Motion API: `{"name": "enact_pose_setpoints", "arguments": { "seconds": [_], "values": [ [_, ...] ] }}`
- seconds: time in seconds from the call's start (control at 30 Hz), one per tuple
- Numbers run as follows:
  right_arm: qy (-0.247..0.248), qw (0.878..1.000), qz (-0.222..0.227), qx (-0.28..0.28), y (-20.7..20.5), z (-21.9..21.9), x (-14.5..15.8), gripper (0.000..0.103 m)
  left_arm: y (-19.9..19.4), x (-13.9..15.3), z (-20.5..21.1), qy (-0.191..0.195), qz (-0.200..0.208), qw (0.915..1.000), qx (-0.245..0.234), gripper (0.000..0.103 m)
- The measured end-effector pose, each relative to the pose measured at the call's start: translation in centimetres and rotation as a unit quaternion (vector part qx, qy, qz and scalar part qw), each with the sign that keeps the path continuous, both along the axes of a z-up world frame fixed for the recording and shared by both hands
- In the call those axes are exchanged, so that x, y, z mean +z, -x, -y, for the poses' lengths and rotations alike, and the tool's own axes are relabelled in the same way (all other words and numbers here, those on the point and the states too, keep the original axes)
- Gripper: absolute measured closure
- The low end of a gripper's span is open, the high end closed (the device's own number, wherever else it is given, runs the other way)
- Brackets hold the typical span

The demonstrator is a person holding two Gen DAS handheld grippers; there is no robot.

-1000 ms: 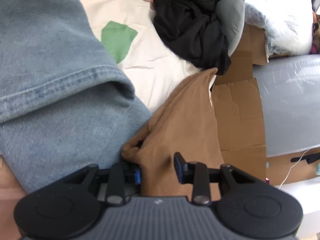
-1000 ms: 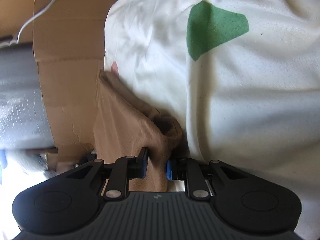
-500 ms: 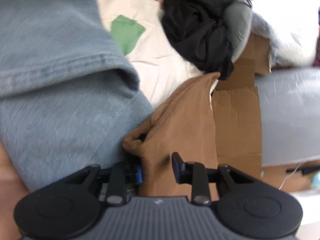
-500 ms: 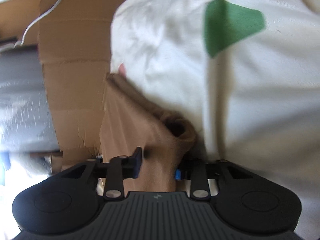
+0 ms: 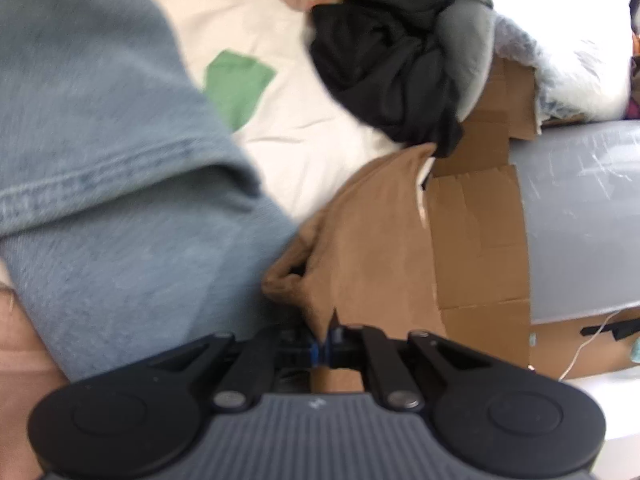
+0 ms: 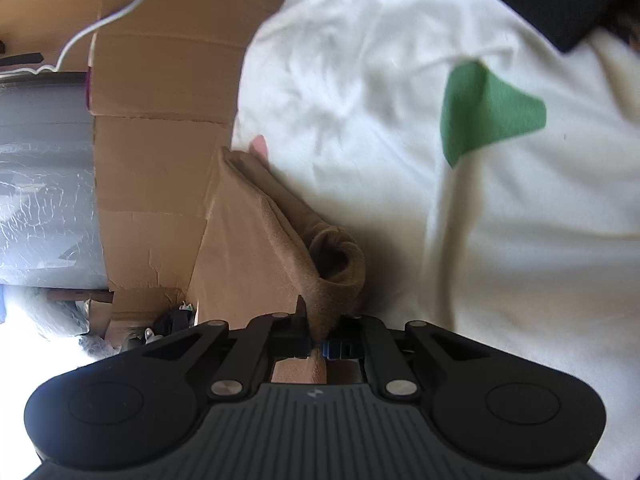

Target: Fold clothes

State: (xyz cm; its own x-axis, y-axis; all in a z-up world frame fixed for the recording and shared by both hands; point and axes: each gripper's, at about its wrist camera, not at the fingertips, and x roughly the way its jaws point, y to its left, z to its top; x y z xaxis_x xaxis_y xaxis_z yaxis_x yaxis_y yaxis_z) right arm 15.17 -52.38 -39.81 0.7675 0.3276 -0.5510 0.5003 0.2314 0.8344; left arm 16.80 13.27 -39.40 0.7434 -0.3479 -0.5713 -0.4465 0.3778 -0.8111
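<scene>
**Both grippers clamped on brown garment**

Left gripper (image 5: 323,346) and right gripper (image 6: 318,344) each pinch a near edge of the brown garment (image 5: 372,240). It lies at the white sheet's (image 5: 320,136) edge, beside the jeans (image 5: 100,184), overhanging the cardboard (image 5: 476,248). Two-point hold likely keeps the edge taut for lifting or folding.

We see soft matt brown cloth (image 5: 372,240), faded stitched denim (image 5: 112,184), creased matt cardboard (image 5: 480,240) and a smooth white sheet (image 6: 360,100).
</scene>
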Motion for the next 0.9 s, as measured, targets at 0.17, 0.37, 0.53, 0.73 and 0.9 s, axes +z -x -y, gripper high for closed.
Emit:
{"name": "enact_pose_setpoints", "arguments": {
  "seconds": [0.17, 0.37, 0.53, 0.73, 0.9],
  "values": [
    [0.002, 1.0, 0.008, -0.004, 0.5, 0.4, 2.1, 0.1, 1.0, 2.7, -0.3, -0.01, 0.001, 0.9999, 0.0, 0.101],
    [0.0, 1.0, -0.001, -0.013, 3.5, 1.4, 3.2, 0.1, 3.7, 3.0, 0.1, -0.009, -0.021, 0.9996, -0.017, 0.101],
    [-0.006, 0.999, -0.03, -0.014, 7.2, 1.9, 2.2, 0.1, 6.1, 2.4, 0.0, -0.005, -0.046, 0.9986, -0.024, 0.101],
    [-0.001, 0.999, -0.044, -0.013, 11.1, 2.6, 2.2, 0.101, 8.4, 3.0, 0.1, -0.001, -0.058, 0.9976, -0.038, 0.101],
    [0.008, 0.998, -0.049, -0.034, 13.9, 3.7, 2.8, 0.102, 9.8, 3.2, 0.4, 0.0, -0.067, 0.9966, -0.048, 0.101]
  ]
}}
